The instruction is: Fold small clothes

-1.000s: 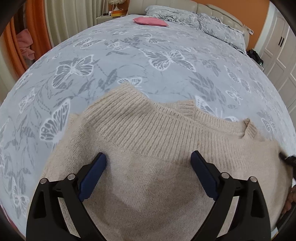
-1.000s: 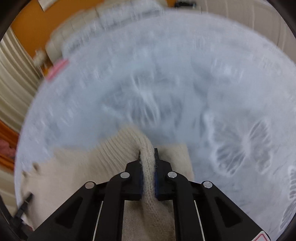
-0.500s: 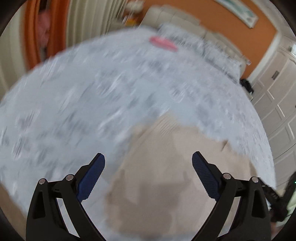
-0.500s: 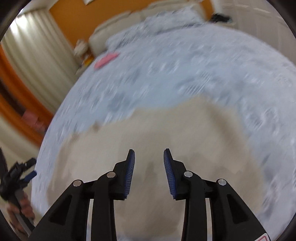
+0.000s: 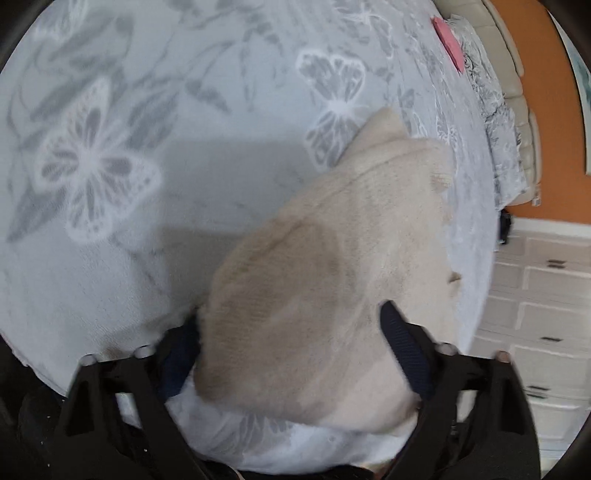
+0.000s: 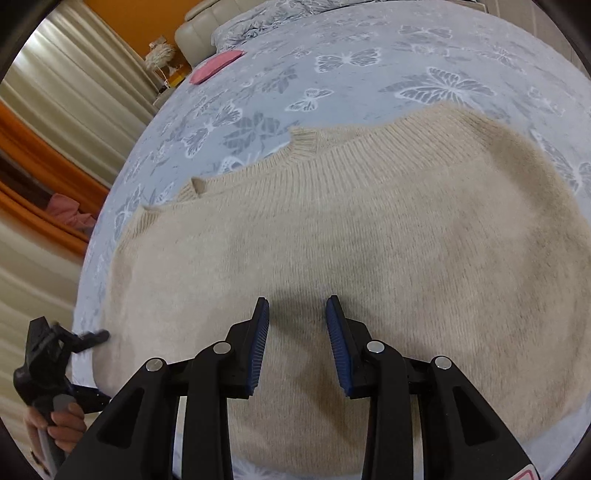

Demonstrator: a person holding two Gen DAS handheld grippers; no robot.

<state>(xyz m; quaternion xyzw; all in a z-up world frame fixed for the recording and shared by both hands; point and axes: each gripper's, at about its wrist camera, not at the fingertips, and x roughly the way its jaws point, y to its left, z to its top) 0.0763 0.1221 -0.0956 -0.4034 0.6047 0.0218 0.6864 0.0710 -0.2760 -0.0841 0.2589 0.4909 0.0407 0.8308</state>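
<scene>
A beige knit sweater (image 6: pixel 369 236) lies folded on the butterfly-print bed cover, ribbed edge toward the far side. My right gripper (image 6: pixel 297 328) is open and empty just above the sweater's near part. In the left wrist view the same sweater (image 5: pixel 332 266) fills the lower middle. My left gripper (image 5: pixel 291 332) is open at the sweater's left end, the knit lying between its jaws and hiding the left finger tip. The left gripper also shows in the right wrist view (image 6: pixel 85 338), at the sweater's left edge.
The grey bed cover (image 6: pixel 369 55) stretches away on all sides. A pink folded item (image 6: pixel 216 66) lies far off near the pillows (image 6: pixel 277 14). Curtains (image 6: pixel 74 85) hang at the left. White wardrobe doors (image 5: pixel 535 314) stand beyond the bed's edge.
My right gripper has let go of the sweater fold and opened above it. My left gripper has swung over to the sweater's left end and come down on it.
</scene>
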